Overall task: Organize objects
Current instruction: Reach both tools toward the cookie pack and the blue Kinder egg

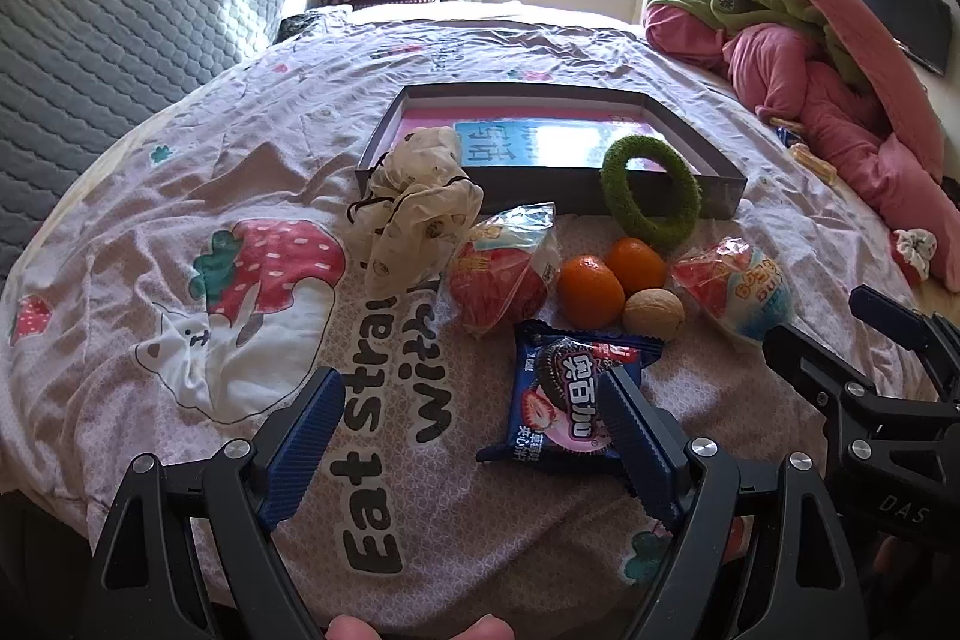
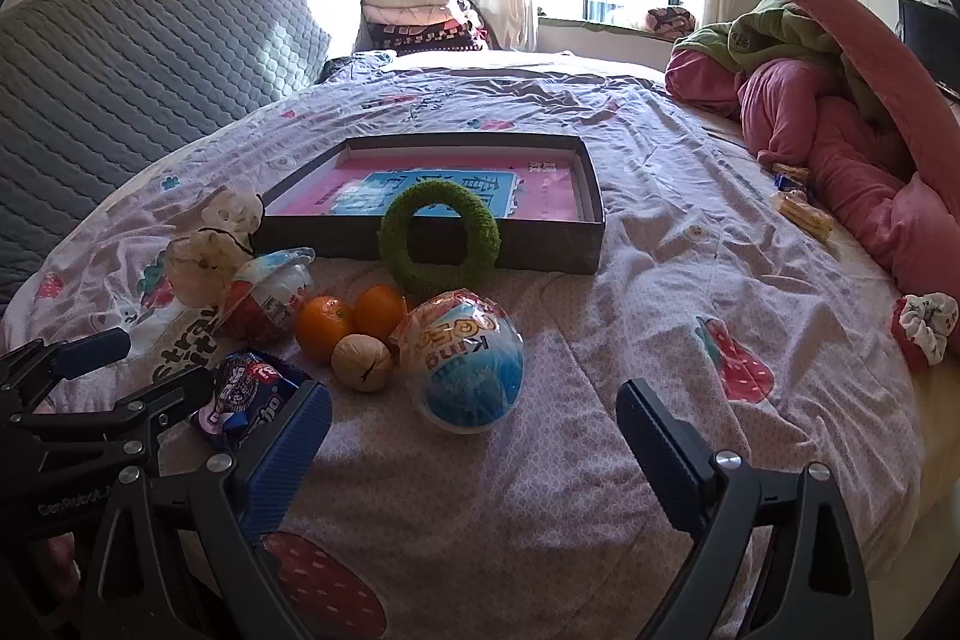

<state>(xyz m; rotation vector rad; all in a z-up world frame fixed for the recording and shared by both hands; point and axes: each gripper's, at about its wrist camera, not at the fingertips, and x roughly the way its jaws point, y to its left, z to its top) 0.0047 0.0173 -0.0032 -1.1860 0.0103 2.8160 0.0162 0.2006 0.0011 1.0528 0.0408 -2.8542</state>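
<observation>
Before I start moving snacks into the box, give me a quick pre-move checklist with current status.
1. Left gripper open, nothing held: ok.
2. Right gripper open, nothing held: ok.
3. Cookie packet reachable: ok; it lies flat just ahead of the left gripper, its near edge by the right finger.
4. Blue egg toy reachable: ok; it lies ahead of the right gripper, unobstructed.
5. Box free to receive: not ok; the green ring leans on its front wall and the cloth bag drapes over its near left corner.
6. Grippers clear of each other: cannot tell; they sit close side by side.
</observation>
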